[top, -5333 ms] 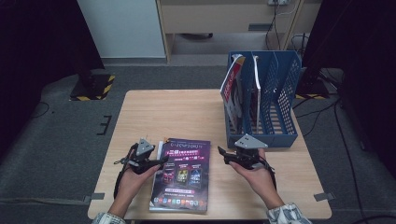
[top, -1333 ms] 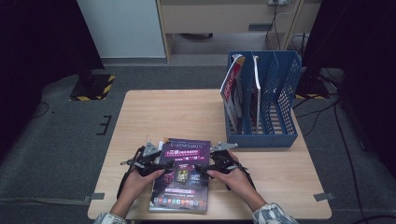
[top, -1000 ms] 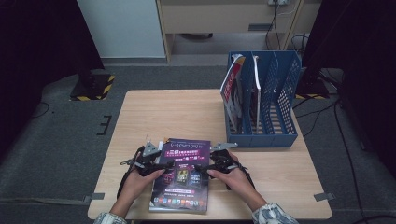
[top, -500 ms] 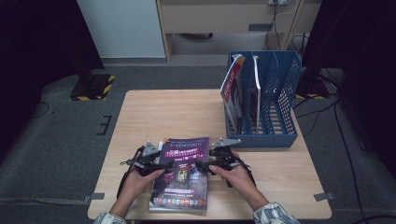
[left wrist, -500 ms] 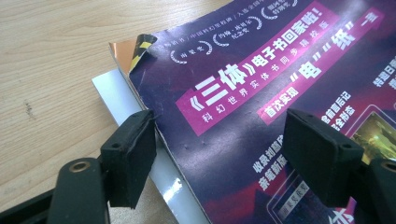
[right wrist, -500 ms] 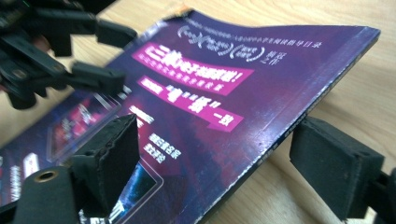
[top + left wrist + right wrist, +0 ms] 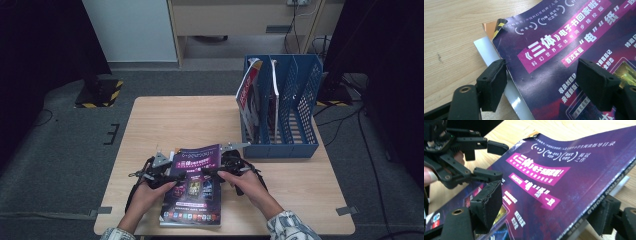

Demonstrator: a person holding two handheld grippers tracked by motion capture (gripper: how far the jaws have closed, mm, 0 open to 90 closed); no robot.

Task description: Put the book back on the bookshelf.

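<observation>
A purple-covered magazine (image 7: 192,202) lies at the table's near edge, its far end (image 7: 196,155) curled up off the wood. My left gripper (image 7: 176,175) sits at its left edge, jaws open, one pad (image 7: 491,85) at the cover's edge and the other above the cover (image 7: 564,37). My right gripper (image 7: 210,170) is at the spine side. Its jaws have just been closing with the raised magazine (image 7: 564,170) between them, one pad (image 7: 487,202) over the cover and one (image 7: 605,216) under the spine. I see no firm pinch. The left gripper (image 7: 504,161) shows across the cover.
A blue file rack (image 7: 300,145) stands at the table's far right with two upright magazines (image 7: 250,95) in its left slots. Bare wooden tabletop (image 7: 175,120) lies beyond the magazine. White pages (image 7: 487,51) peek out under the cover's corner.
Both grippers came in from beside the magazine to its two edges. Over the last second the right gripper rose a little, and the magazine's far end lifted off the table.
</observation>
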